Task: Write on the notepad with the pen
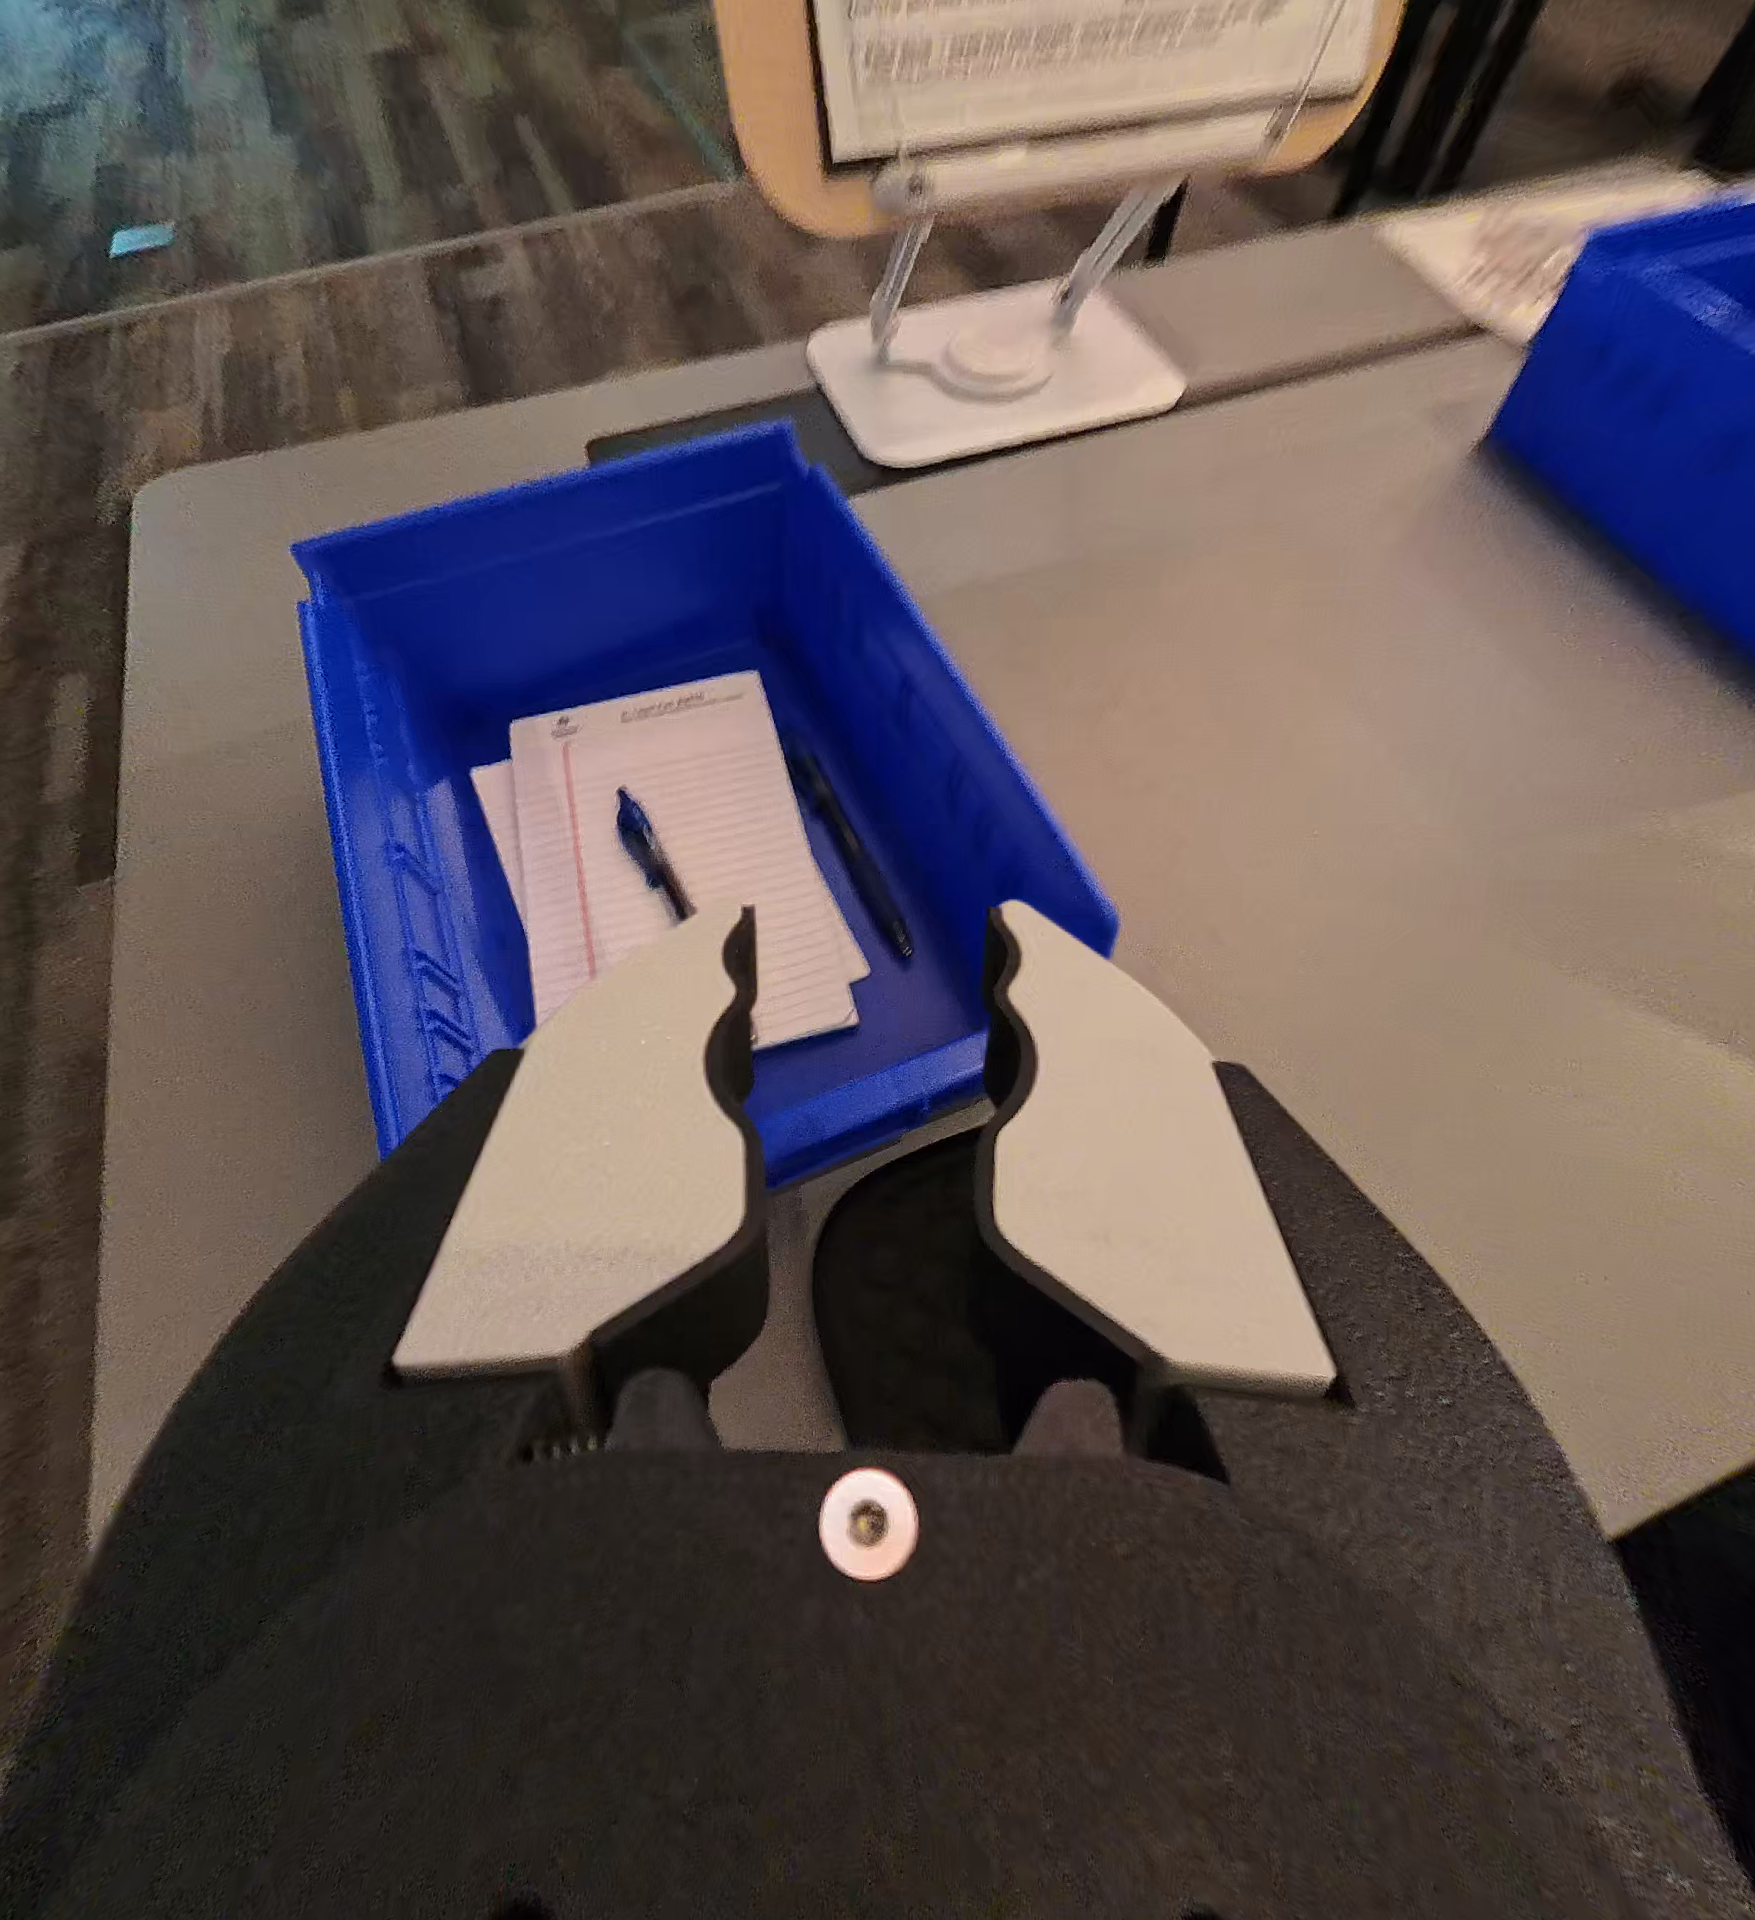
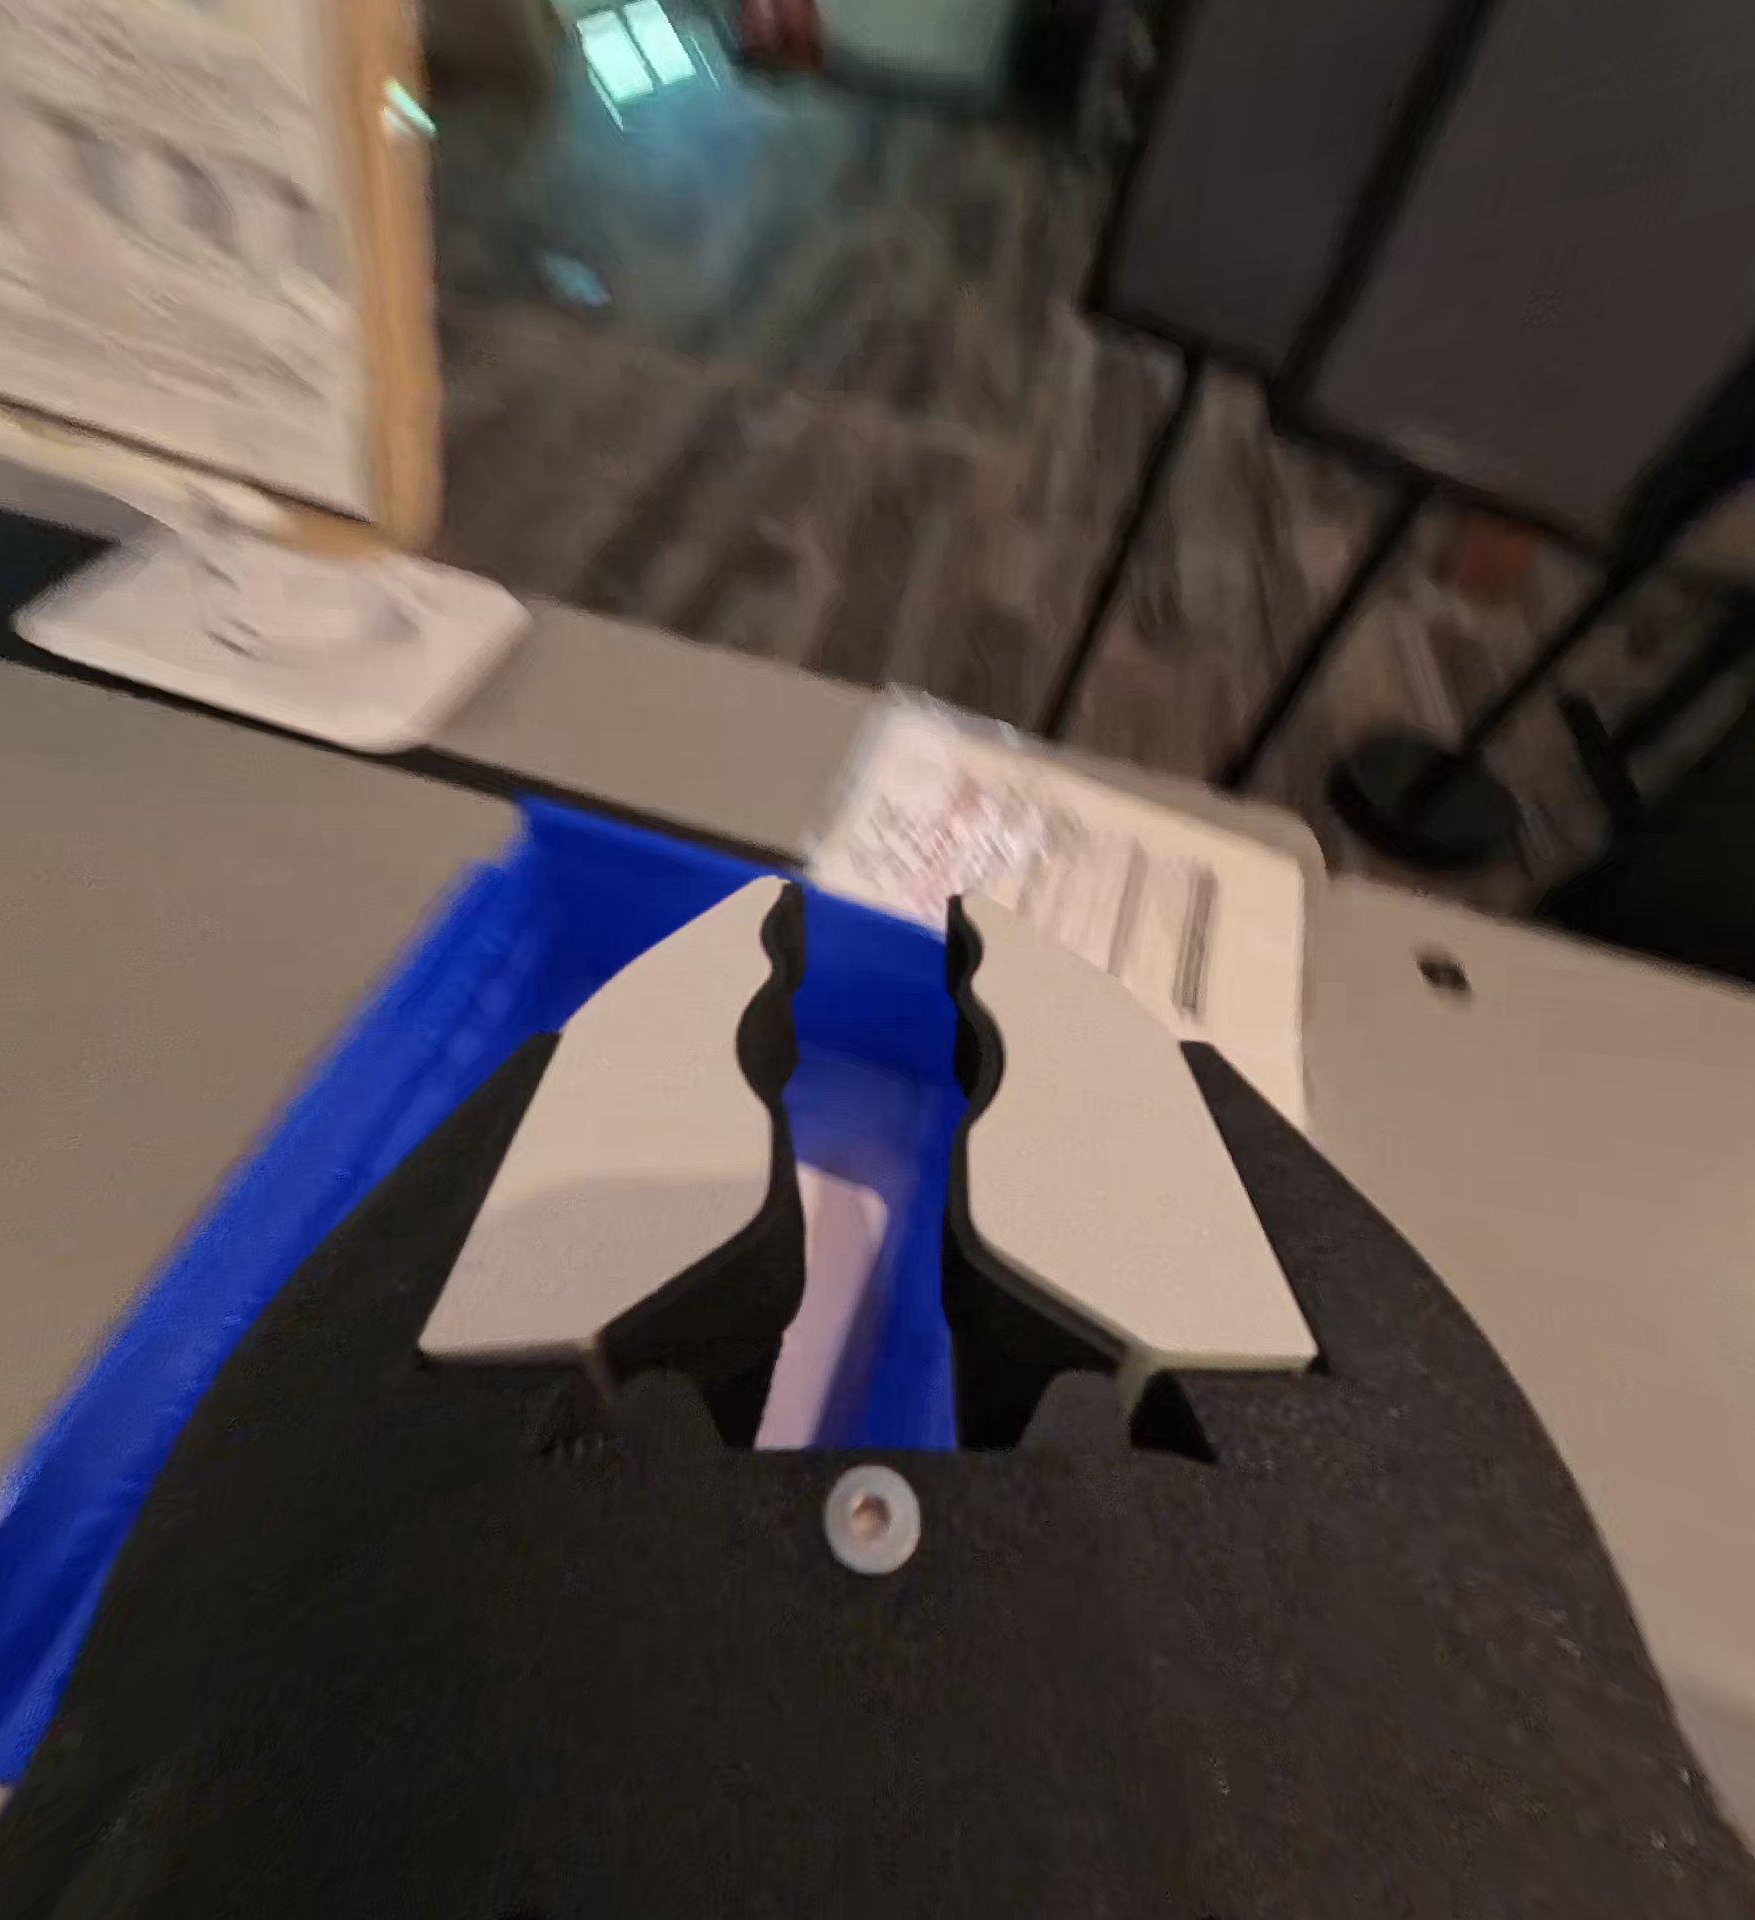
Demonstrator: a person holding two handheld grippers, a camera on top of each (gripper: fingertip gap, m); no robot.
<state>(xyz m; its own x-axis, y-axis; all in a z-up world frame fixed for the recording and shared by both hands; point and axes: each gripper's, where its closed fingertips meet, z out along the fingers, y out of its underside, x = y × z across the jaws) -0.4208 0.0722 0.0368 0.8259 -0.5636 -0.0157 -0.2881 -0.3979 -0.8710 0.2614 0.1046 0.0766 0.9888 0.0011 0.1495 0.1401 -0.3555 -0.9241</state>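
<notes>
Grey and matte, the tabletop point(image 1: 1216, 727) fills most of the left wrist view, its rounded corner ending against a floor of dark, streaky wood-look planks point(image 1: 73, 468). At the table's far edge a white stand base point(image 1: 998, 384) carries a tan-framed board with a printed sheet point(image 1: 1060, 83), tilted on two pale struts. A blue bin point(image 1: 852, 582) sits near the left corner; inside it lies a lined notepad point(image 1: 686, 842) atop a second sheet, with a blue pen point(image 1: 649, 852) resting on the page and a dark pen point(image 1: 847, 852) just beside the pad on the bin floor. The left gripper point(image 1: 868, 914) hovers above the bin's near wall, jaws spread apart and holding nothing. A second blue bin point(image 1: 1683, 436) stands well apart to the right. The right wrist view is blurred: the right gripper point(image 2: 873, 904) hangs over that second bin point(image 2: 281, 1195), jaws parted with nothing between them, a pale sheet point(image 2: 831, 1299) showing below. Beyond lies a white printed paper point(image 2: 1112, 883) on the table, and dark-framed panels point(image 2: 1475, 260) on thin black legs stand on the floor behind.
</notes>
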